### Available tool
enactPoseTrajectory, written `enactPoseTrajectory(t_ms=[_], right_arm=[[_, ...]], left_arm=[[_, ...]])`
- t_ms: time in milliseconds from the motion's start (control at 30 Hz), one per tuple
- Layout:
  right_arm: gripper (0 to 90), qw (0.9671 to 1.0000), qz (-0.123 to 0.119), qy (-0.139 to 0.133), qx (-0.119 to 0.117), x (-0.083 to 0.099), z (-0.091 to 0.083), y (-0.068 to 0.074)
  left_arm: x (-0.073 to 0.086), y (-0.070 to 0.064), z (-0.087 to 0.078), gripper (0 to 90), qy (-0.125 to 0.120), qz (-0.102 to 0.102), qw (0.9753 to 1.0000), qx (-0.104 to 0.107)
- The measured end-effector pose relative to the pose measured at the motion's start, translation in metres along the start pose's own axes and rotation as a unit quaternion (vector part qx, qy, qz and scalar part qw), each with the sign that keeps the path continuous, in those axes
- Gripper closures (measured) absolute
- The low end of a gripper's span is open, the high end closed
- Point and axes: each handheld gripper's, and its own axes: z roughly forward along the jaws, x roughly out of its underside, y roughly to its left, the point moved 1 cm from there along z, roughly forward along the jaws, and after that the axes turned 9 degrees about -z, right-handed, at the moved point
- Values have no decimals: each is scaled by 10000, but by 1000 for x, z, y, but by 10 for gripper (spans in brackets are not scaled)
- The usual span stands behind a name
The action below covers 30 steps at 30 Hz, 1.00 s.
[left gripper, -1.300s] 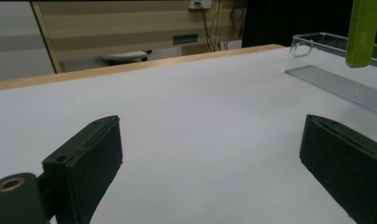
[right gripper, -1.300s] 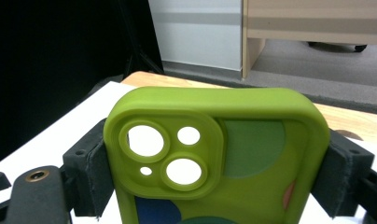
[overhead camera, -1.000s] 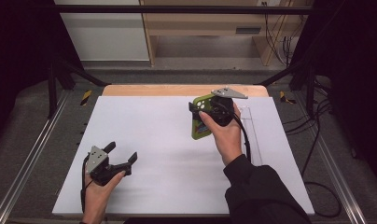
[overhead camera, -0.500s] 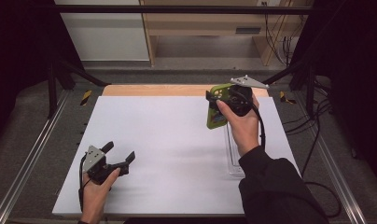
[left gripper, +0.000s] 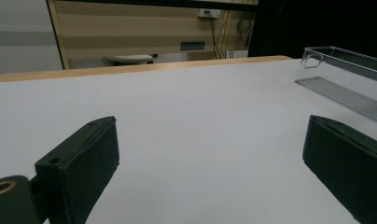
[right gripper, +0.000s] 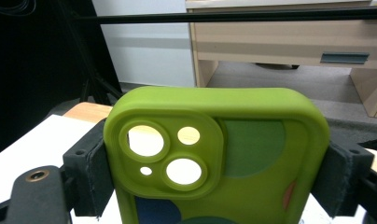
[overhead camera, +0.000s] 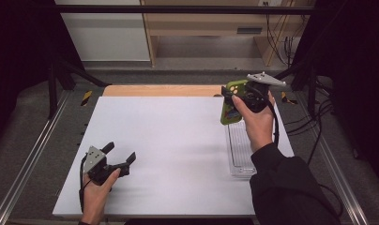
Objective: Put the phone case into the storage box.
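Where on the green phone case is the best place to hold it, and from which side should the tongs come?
Across its two long side edges, coming from the back face, as the right tongs do now. The green phone case is flat and thin with straight parallel sides, so the pads sit square against them below the camera cutouts. In the high view it is held upright above the clear tray.

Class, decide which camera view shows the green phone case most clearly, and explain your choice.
The right gripper view: the green rubbery phone case sits close up, camera cut-outs and coloured patches plain, clamped between the right claw's black jaws. In the high view the case is small and partly covered by the hand.
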Motion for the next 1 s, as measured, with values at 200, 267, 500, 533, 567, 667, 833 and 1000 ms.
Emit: enactPoseTrajectory(t_ms=[200,267,500,533,567,667,833,1000], right_arm=[[165,9998,-13,15,179,2,3,-10],[165,9997,8,26,227,4,3,-13],[165,9993,82,-7,357,8,7,-22],[165,9993,88,-2,372,8,7,-24],[165,9992,93,-1,387,9,8,-25],[165,9989,113,12,444,12,10,-28],[165,9986,152,14,512,14,13,-33],[165,9983,184,-26,560,15,15,-35]], left_arm=[[0,1,-1,32,-29,-20,10000,-12],[0,1,-1,32,-18,-10,10000,-12],[0,3,0,32,5,-4,10000,-13],[0,3,0,32,2,2,10000,-15],[0,3,0,32,-11,4,10000,-13],[0,3,-1,32,-11,-4,10000,-26],[0,4,0,32,-13,-4,10000,-30],[0,4,0,32,-12,39,10000,-14]])
